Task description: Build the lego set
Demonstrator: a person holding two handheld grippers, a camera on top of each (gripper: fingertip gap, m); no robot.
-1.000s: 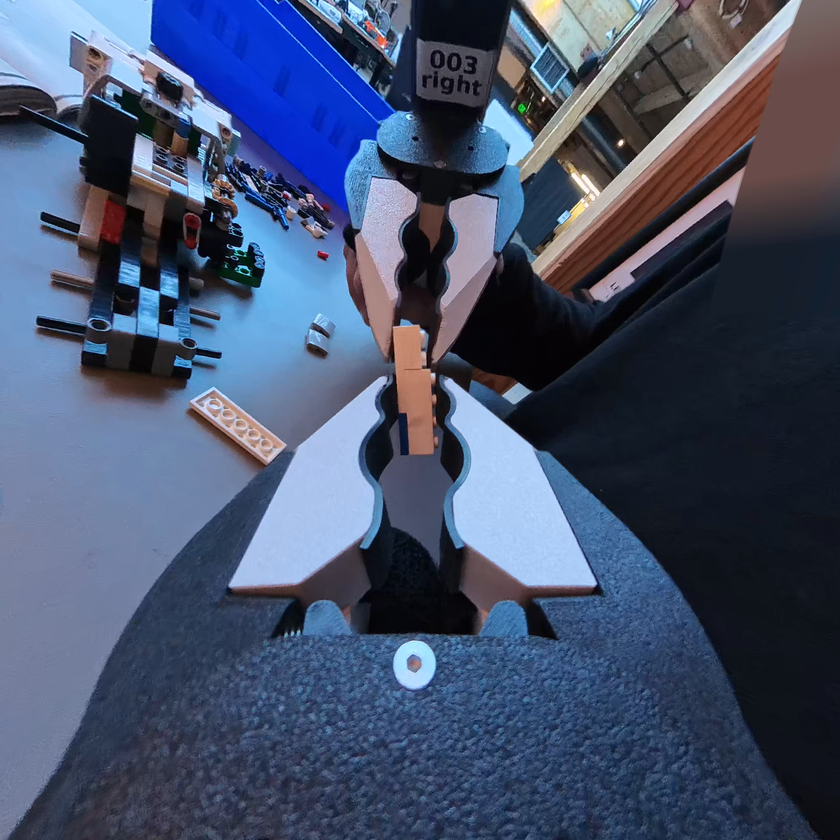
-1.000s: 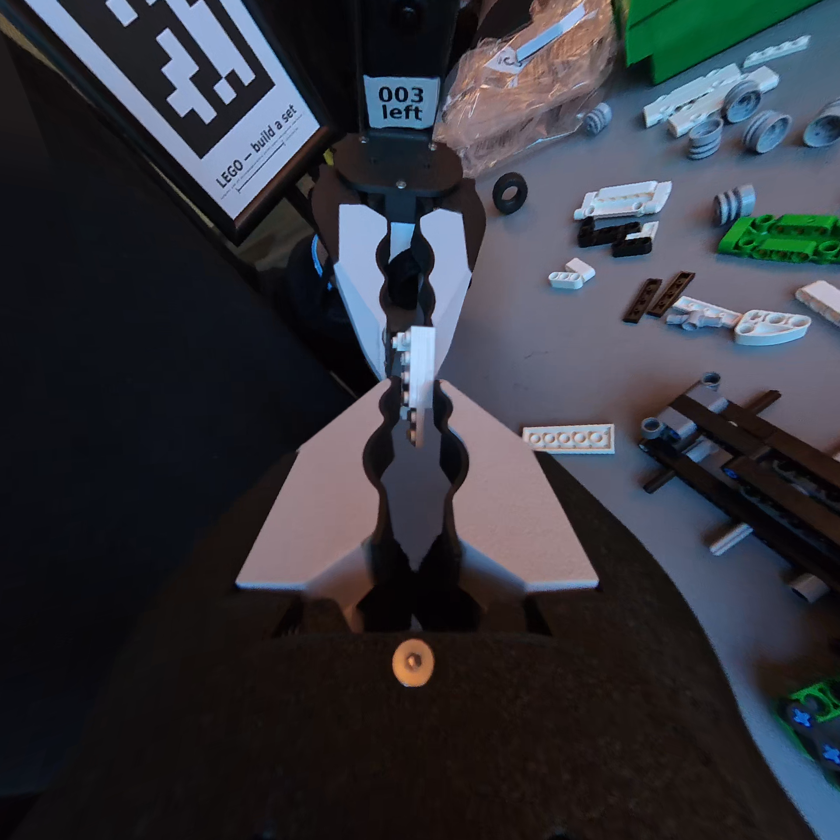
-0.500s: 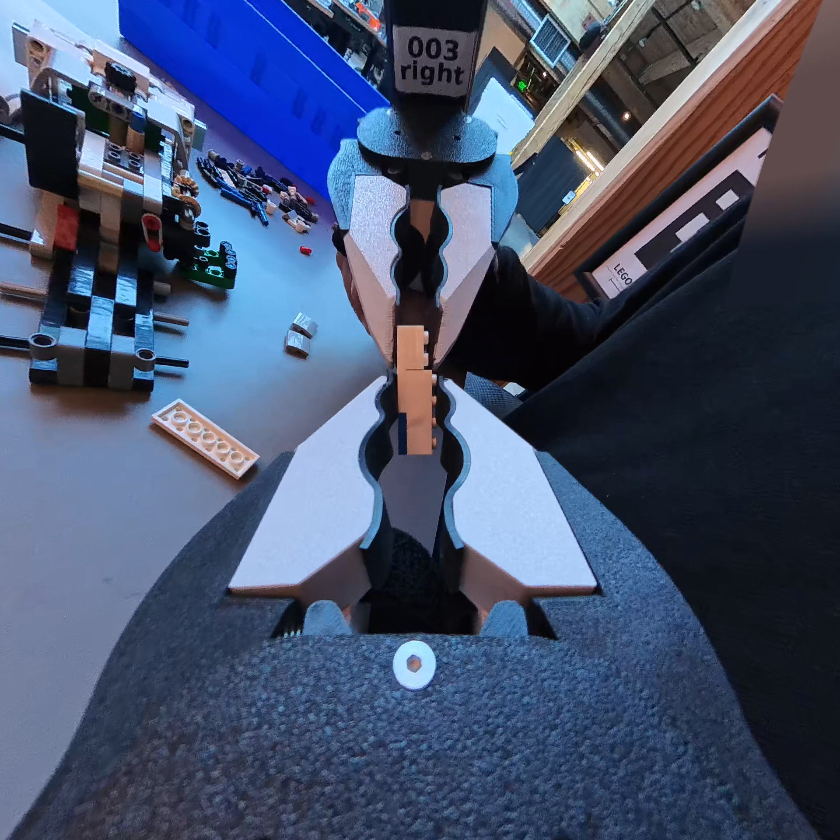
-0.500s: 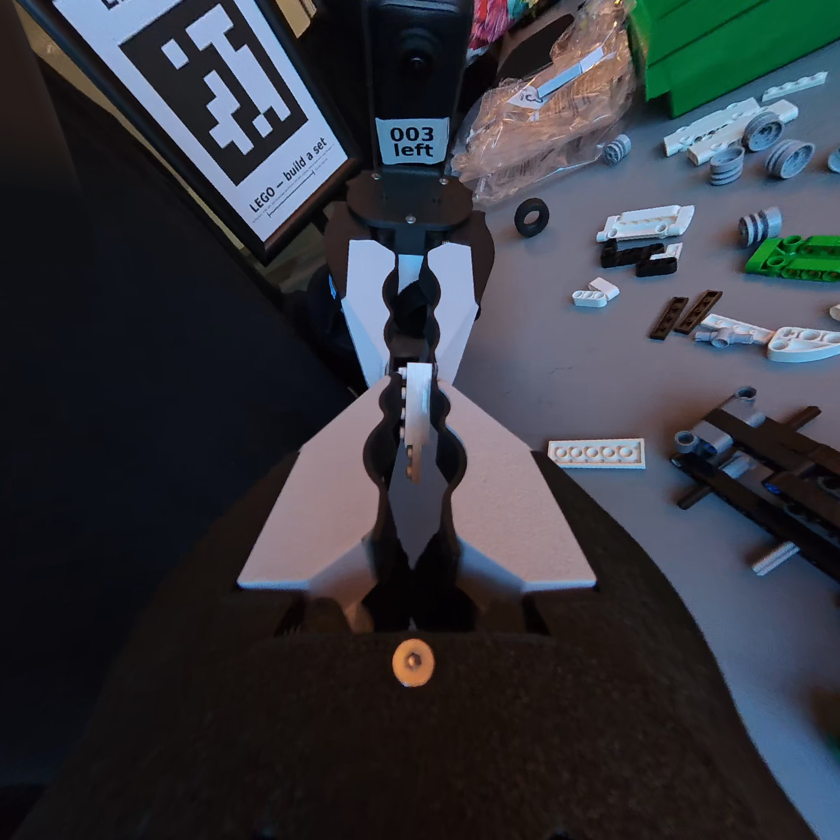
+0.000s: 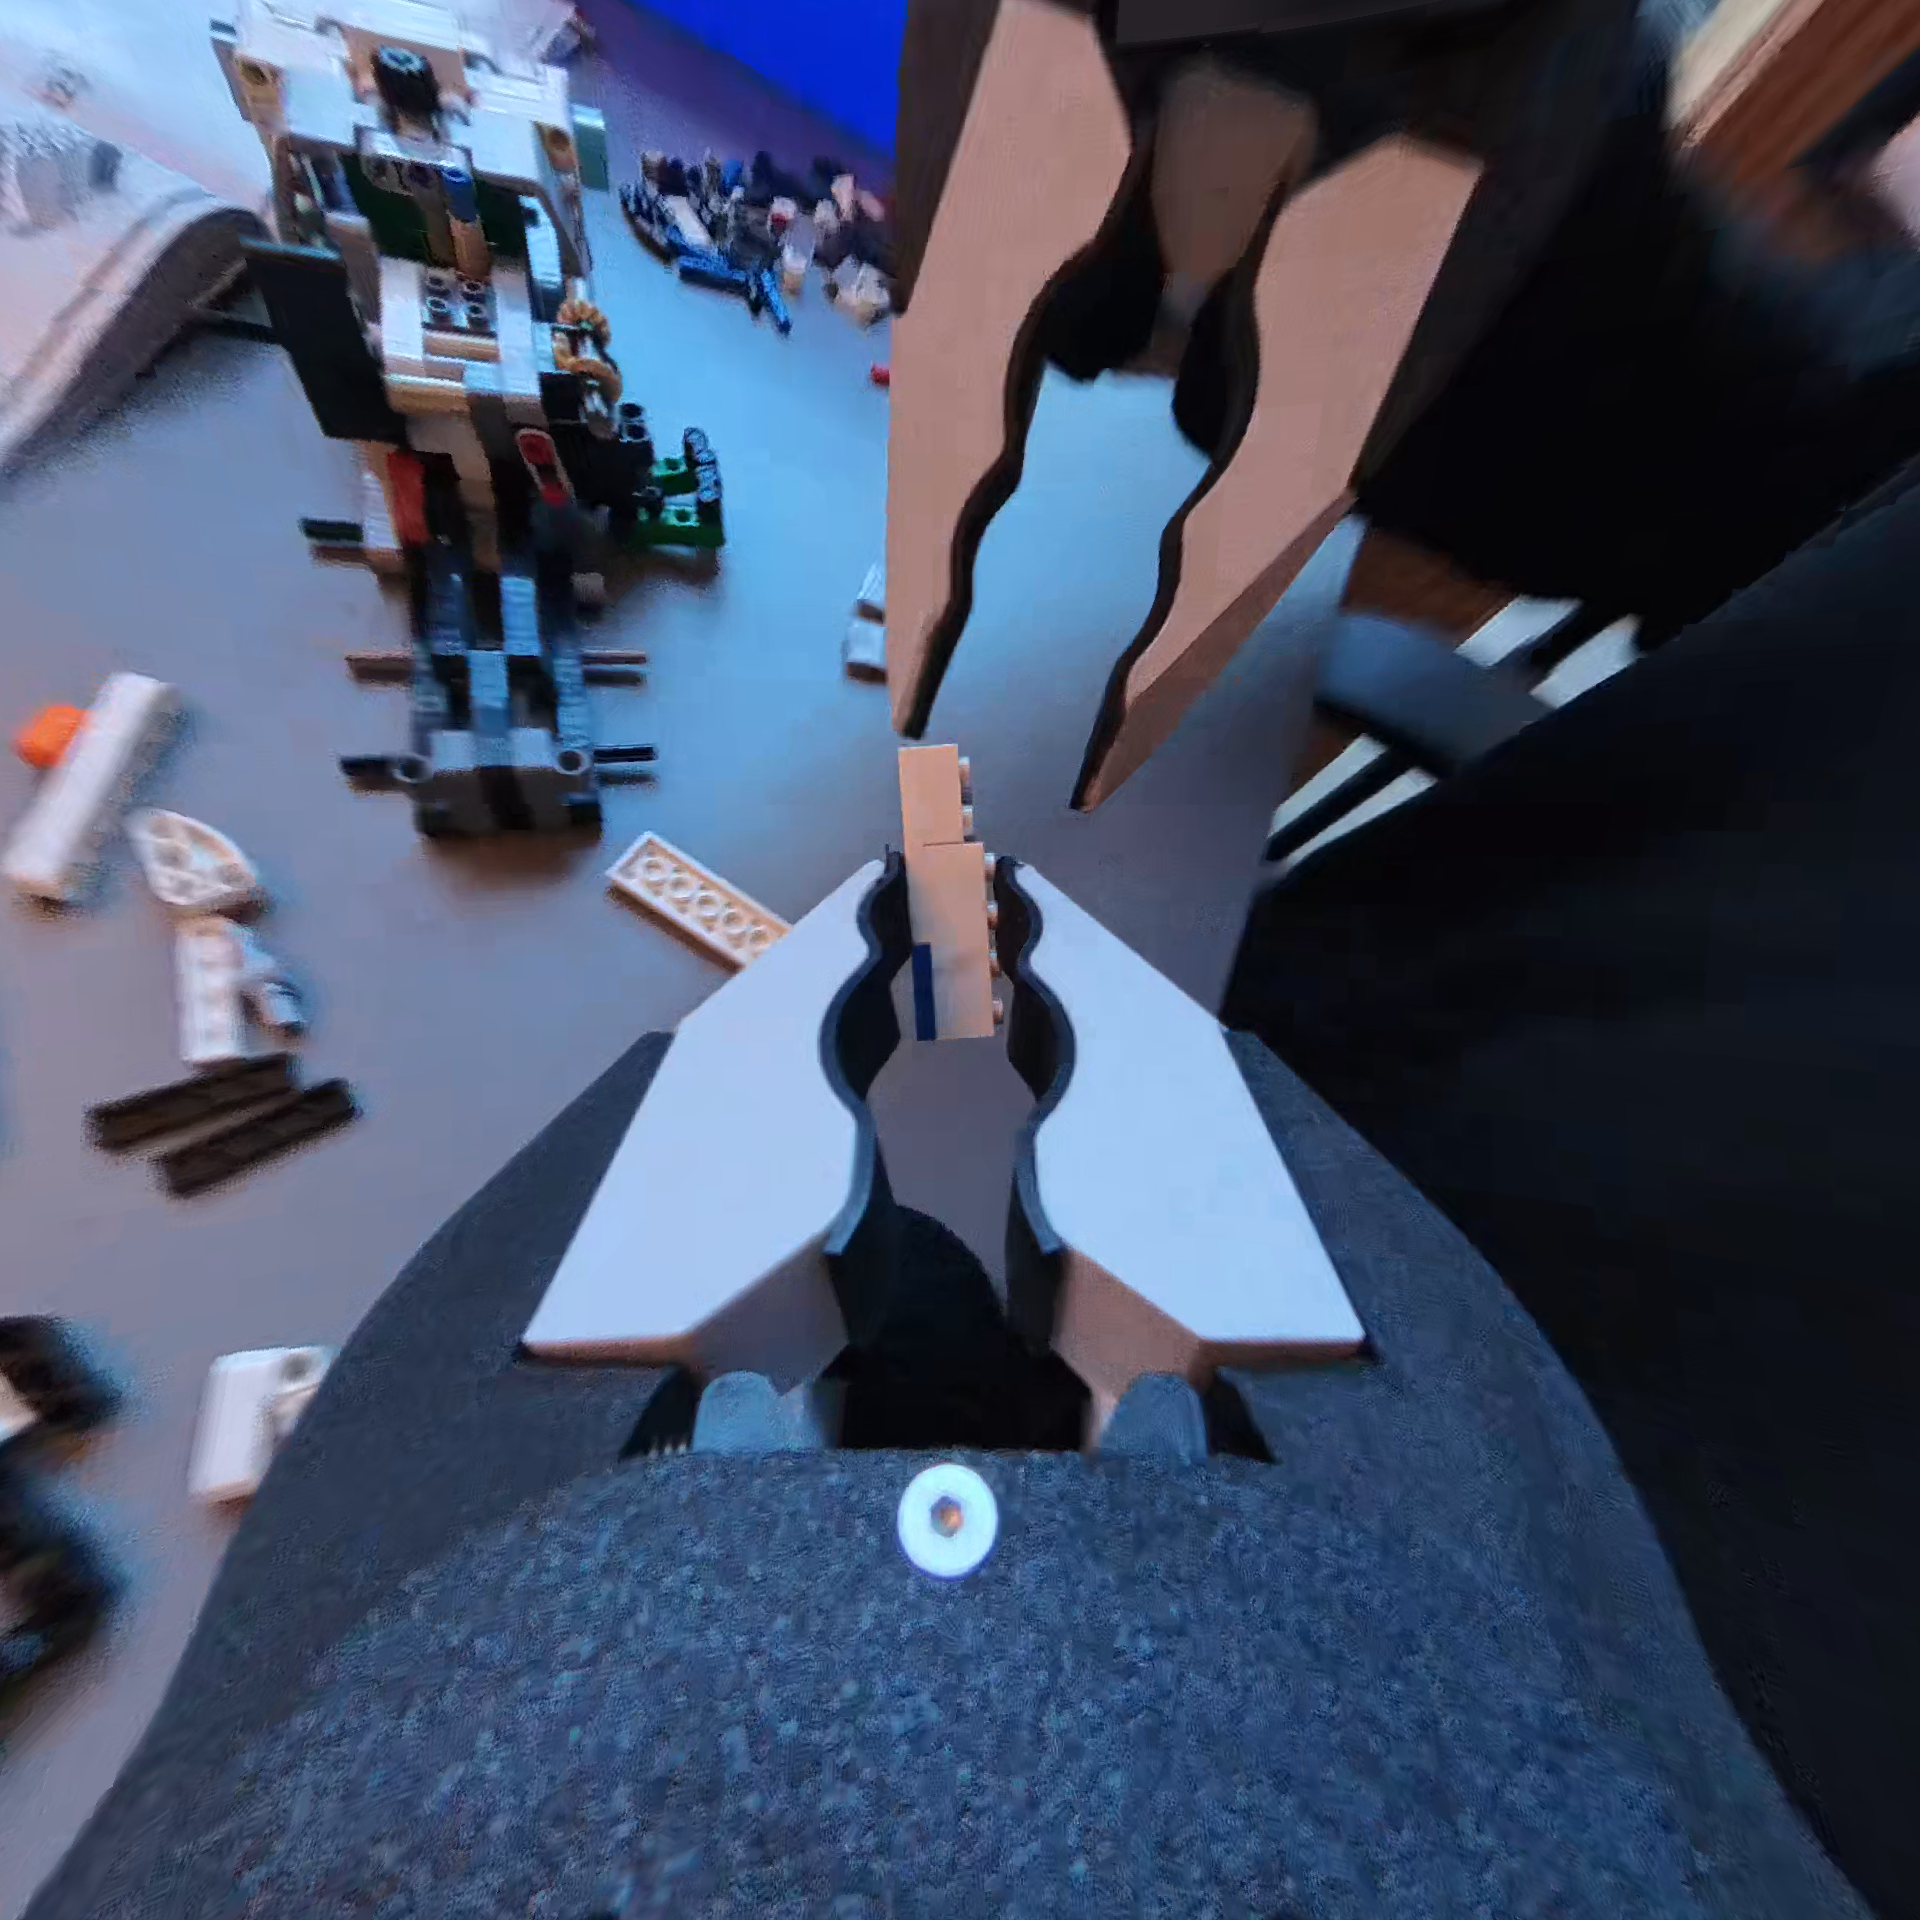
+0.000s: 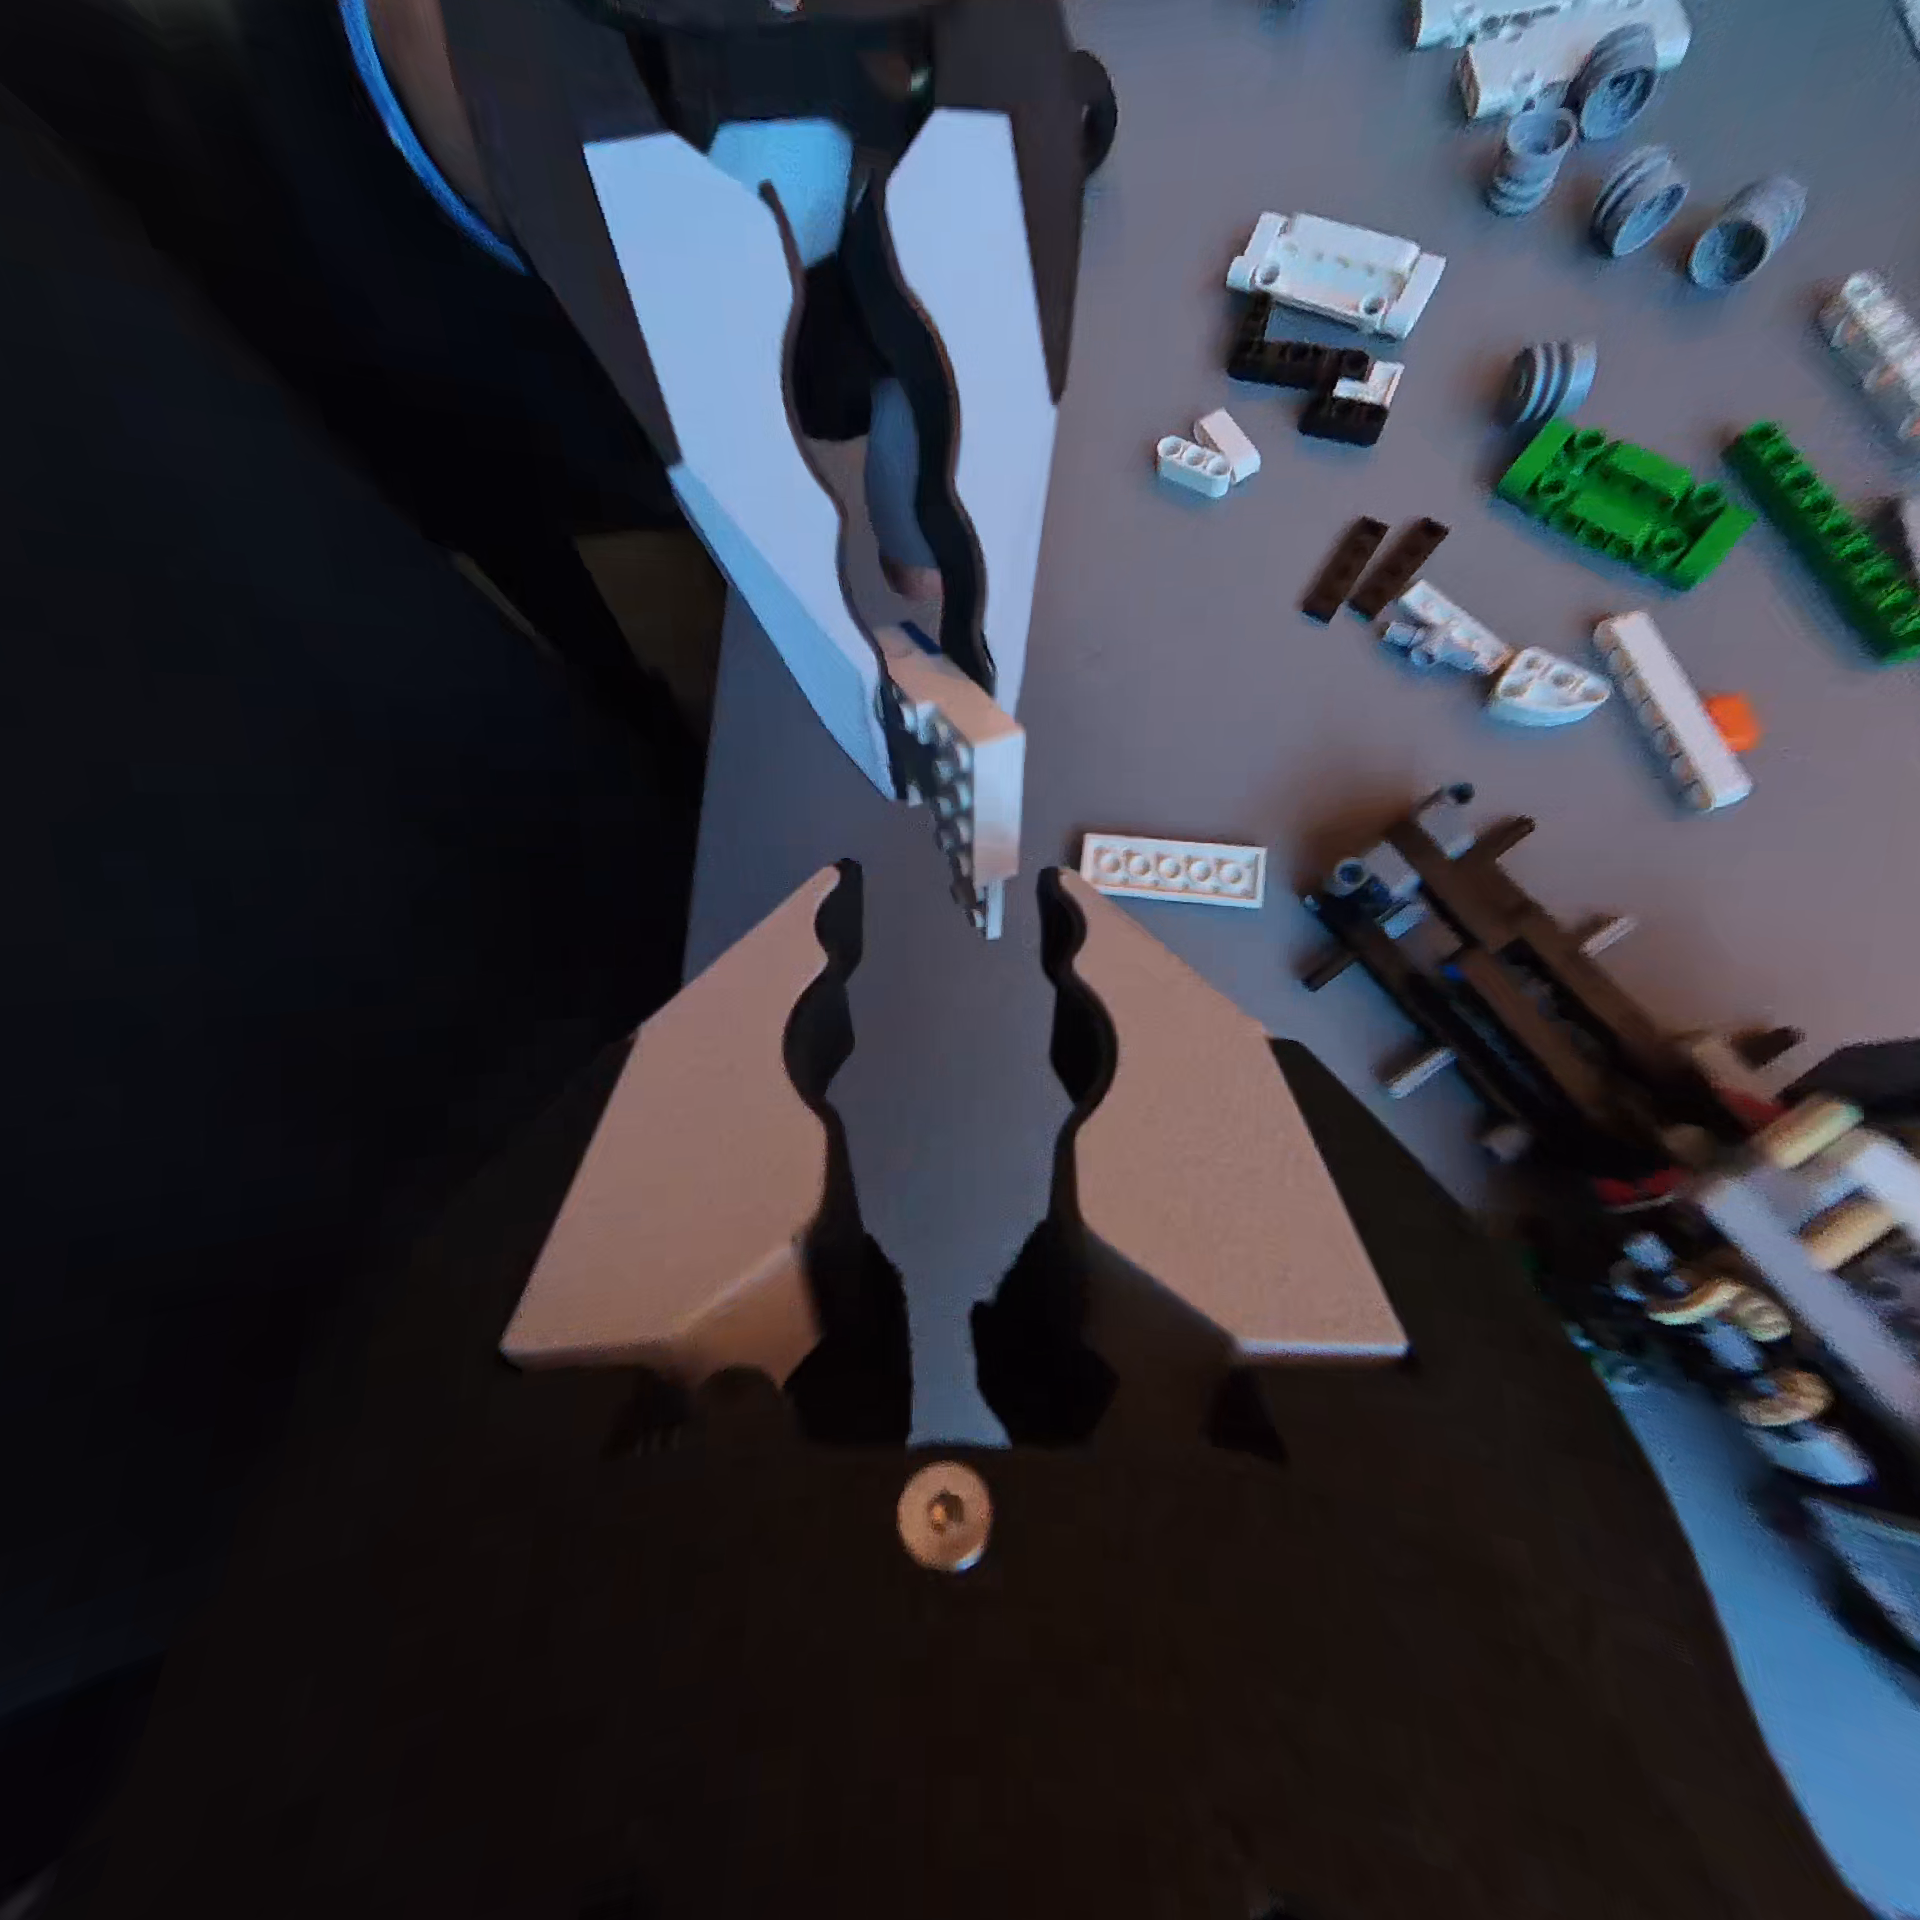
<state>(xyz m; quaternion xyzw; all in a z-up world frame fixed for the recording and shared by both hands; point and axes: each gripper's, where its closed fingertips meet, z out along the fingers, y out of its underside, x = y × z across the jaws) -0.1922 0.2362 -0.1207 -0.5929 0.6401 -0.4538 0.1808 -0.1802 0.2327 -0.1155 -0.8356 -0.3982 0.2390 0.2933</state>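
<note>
My left gripper (image 5: 951, 862) is shut on a small white plate assembly (image 5: 940, 894) with a blue edge, held upright above the table. My right gripper (image 6: 945, 873) is open and empty. The assembly's tip (image 6: 971, 821) hangs just in front of its fingertips, and the assembly stays gripped by the left gripper (image 6: 940, 717). In the left wrist view the right gripper (image 5: 997, 764) hangs open just above the assembly. The partly built black, white and grey lego vehicle (image 5: 468, 416) lies on the table to the left and also shows in the right wrist view (image 6: 1558, 1039).
A loose white plate (image 5: 696, 899) lies near the vehicle. Two black plates (image 5: 223, 1127), white beams, green pieces (image 6: 1621, 509), grey wheels (image 6: 1642, 197) and a pile of small parts (image 5: 769, 239) are scattered around. A blue bin (image 5: 769, 52) stands behind. A person's dark clothing fills one side. The grippers are tip to tip, or close to it.
My right gripper has opened, let go of the white assembly and drawn back from it. The left gripper still holds it. Both views have swung toward the table and are blurred.
</note>
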